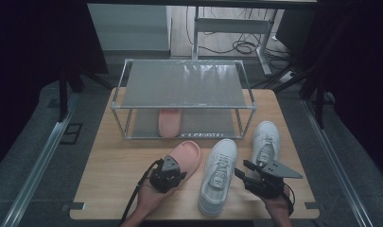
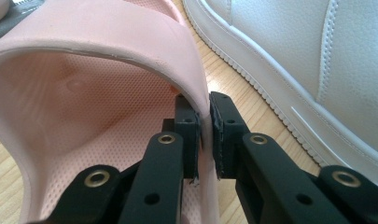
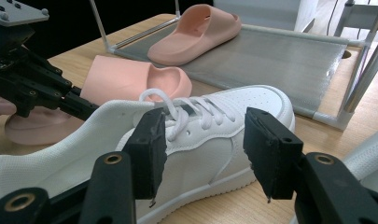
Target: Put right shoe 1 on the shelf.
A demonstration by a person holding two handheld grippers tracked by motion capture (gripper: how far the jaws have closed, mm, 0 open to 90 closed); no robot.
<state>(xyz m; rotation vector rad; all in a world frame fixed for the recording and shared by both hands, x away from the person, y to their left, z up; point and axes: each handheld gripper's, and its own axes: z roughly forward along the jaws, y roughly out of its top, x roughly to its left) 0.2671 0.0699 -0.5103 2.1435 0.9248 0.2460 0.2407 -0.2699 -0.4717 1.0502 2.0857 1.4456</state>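
1. Pink foam slipper [image 1: 183,158] is lying on the wooden table [image 1: 118,165], in front of the metal shoe rack [image 1: 184,97] and just beside the near white sneaker [image 1: 218,175], which sits to its right.
2. Left gripper [image 1: 169,174] is reaching into the slipper's heel end; its jaws are clamped on the side edge of the strap, one pad inside and one outside, as the left gripper view is showing [image 2: 205,135].
3. Right gripper [image 1: 255,177] is hovering between the two white sneakers; its jaws are standing wide apart with nothing gripped [image 3: 203,154].
4. Second pink slipper [image 1: 169,122] is resting on the rack's lower shelf.
5. Far white sneaker [image 1: 265,142] is lying toward the table's right edge.
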